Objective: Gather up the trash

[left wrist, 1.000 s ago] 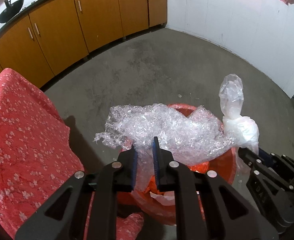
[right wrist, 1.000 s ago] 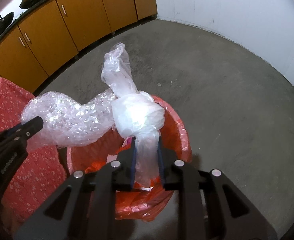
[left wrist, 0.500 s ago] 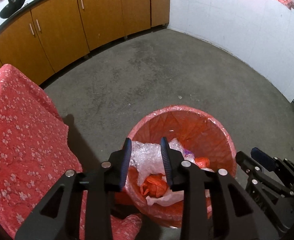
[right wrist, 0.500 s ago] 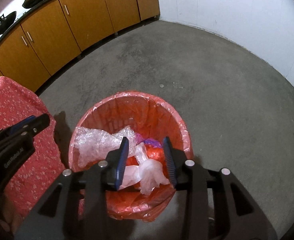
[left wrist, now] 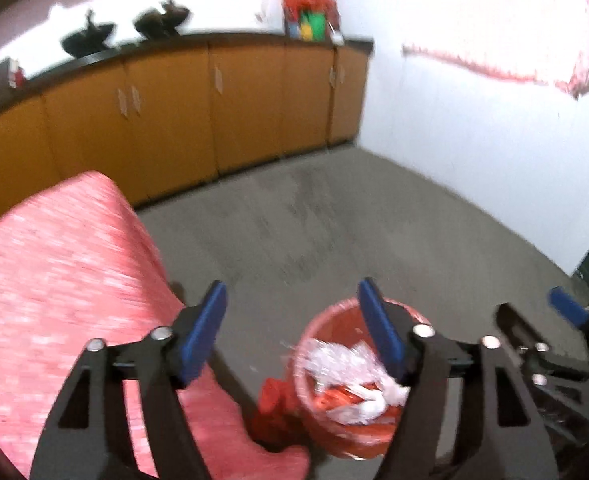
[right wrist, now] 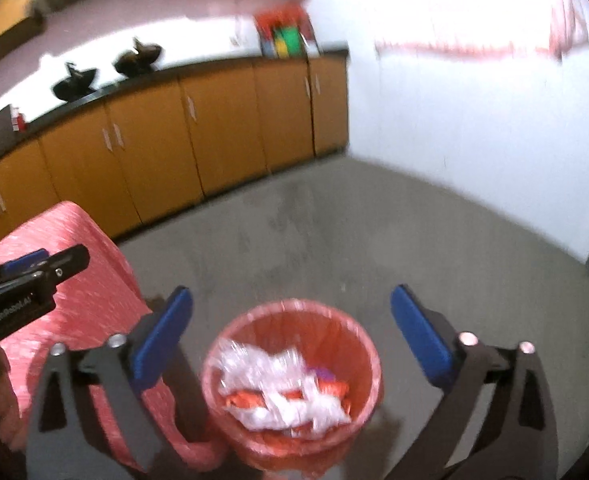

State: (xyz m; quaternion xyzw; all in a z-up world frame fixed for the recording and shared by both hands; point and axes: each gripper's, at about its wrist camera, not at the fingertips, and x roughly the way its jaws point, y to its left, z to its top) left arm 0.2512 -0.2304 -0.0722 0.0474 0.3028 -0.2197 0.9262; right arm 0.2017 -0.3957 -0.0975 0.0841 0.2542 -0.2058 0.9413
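Right wrist view: right claw (right wrist: 290, 328) spread wide, empty, above bin (right wrist: 364, 344) holding plastic wrap (right wrist: 282, 388). Left claw (left wrist: 294, 330) likewise wide apart, empty, beside red cloth (left wrist: 54, 264).

Left gripper (left wrist: 294, 312) jaws spread above plastic-filled red bin (left wrist: 326, 432)

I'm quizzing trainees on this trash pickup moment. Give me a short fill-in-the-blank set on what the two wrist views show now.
1. The clear plastic wrap lies inside the ____ bin.
2. Both the left claw and the right claw are ____.
3. Beside the bin stands furniture under a red ____ cloth.
4. The cabinets along the wall are ____.

Missing words: red; open; flowered; orange
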